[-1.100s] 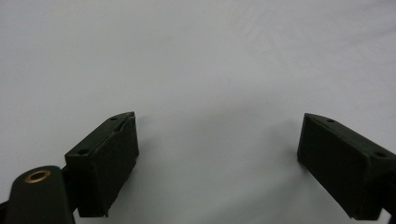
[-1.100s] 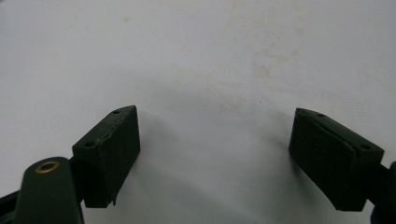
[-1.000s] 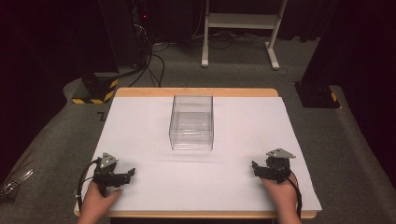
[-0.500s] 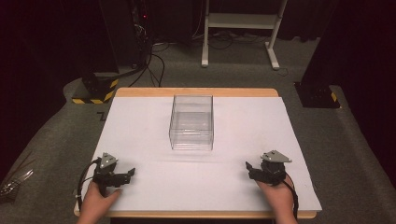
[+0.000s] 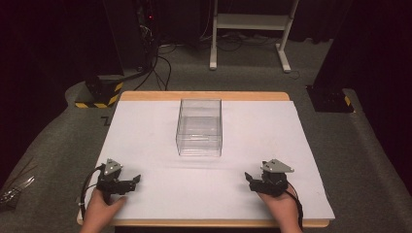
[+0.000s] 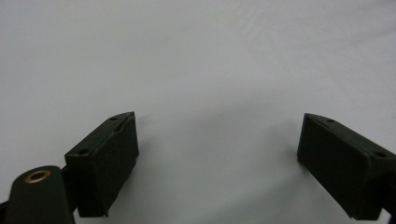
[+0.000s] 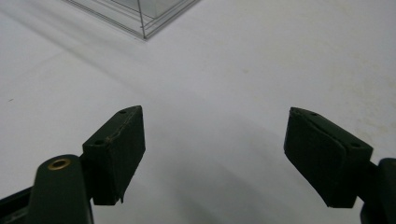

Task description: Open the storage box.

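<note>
At the middle of the bench (image 5: pixel 145 145), on the white sheet (image 5: pixel 252 189) that covered it, stood the clear plastic box (image 5: pixel 199 127), upright, open at the top and well apart from both grippers. Nothing could be seen inside it, though its see-through walls made a small or clear item hard to rule out. In the right gripper view one bottom corner of the box (image 7: pixel 140 18) lay ahead, off to the upper left.

The work looked barely begun: the box was untouched, and the whole handling of it was left to do. The right gripper (image 5: pixel 250 180) sat near the front right of the sheet, pointing inward, its jaws wide and having just closed a little, with bare sheet between them. The left gripper (image 5: pixel 135 180) rested at the front left, jaws likewise wide and empty over the white surface.
</note>
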Demonstrator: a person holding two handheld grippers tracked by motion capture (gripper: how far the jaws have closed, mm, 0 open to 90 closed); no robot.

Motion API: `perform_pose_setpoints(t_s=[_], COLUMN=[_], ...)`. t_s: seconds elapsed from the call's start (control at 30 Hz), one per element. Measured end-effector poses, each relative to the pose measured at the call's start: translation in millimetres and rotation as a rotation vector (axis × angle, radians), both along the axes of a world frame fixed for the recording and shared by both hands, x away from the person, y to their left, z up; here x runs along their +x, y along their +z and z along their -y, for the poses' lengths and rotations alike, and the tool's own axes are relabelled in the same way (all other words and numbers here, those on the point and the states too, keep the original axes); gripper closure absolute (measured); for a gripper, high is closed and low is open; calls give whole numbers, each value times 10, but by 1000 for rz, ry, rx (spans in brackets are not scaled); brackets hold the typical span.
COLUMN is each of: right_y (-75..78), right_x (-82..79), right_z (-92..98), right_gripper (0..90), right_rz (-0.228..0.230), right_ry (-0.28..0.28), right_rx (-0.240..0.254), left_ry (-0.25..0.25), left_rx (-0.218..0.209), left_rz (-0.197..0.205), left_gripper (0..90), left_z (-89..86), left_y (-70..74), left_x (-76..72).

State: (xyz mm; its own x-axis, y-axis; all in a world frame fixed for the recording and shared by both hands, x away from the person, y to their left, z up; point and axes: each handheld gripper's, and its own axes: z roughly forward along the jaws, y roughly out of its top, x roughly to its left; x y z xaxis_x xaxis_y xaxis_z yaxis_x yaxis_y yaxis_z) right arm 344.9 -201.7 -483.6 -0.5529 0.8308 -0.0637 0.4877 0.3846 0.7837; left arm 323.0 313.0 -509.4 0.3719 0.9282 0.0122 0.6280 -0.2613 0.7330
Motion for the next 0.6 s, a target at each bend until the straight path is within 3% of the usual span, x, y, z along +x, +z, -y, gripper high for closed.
perform_pose_setpoints(t_s=[0.6], right_y=[36], right_x=[-134], right_z=[-405], right_gripper=[228], right_rz=[10], right_ry=[107], right_rx=[-3], left_ry=[0], left_rx=[0], left_rz=[0], left_gripper=[127], left_z=[0], left_y=[0], left_x=[0])
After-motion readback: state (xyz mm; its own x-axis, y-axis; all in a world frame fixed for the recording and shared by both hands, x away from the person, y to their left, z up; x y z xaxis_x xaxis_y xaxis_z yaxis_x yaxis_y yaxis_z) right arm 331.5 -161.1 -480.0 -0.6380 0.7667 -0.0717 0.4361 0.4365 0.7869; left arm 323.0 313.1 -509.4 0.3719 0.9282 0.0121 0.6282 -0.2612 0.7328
